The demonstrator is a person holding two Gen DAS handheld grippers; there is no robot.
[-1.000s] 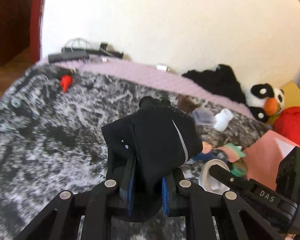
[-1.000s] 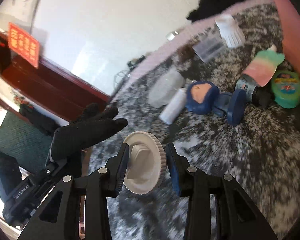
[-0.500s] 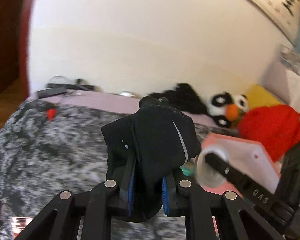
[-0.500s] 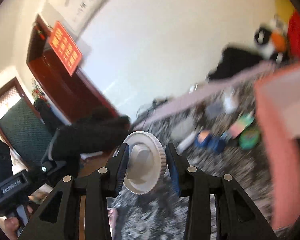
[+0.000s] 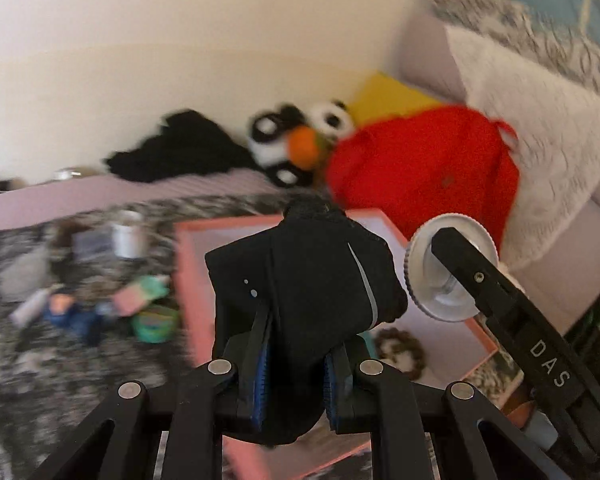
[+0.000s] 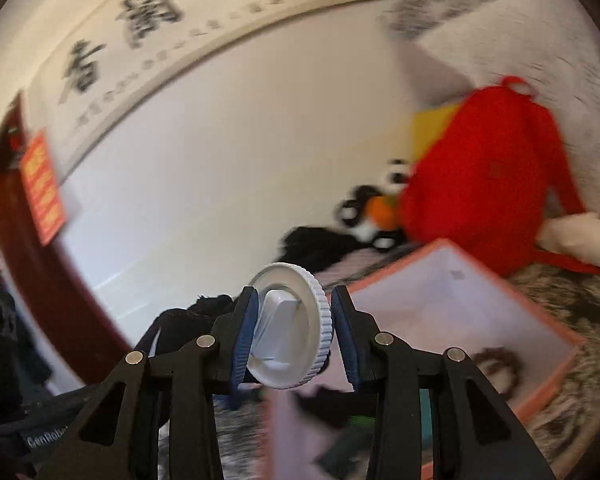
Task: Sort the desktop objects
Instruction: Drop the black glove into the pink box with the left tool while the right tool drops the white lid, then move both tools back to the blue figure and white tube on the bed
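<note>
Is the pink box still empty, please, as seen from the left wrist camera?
No, a brown ring-shaped item already lies on the floor of the pink box, beside the glove held in the left gripper.

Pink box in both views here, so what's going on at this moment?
A person is sorting clutter with two handheld claws. The left claw is shut on a black glove; the right claw is shut on a white ridged lid. Both are held above the open pink box, which already holds a dark ring-shaped thing. Nothing is released yet.
</note>
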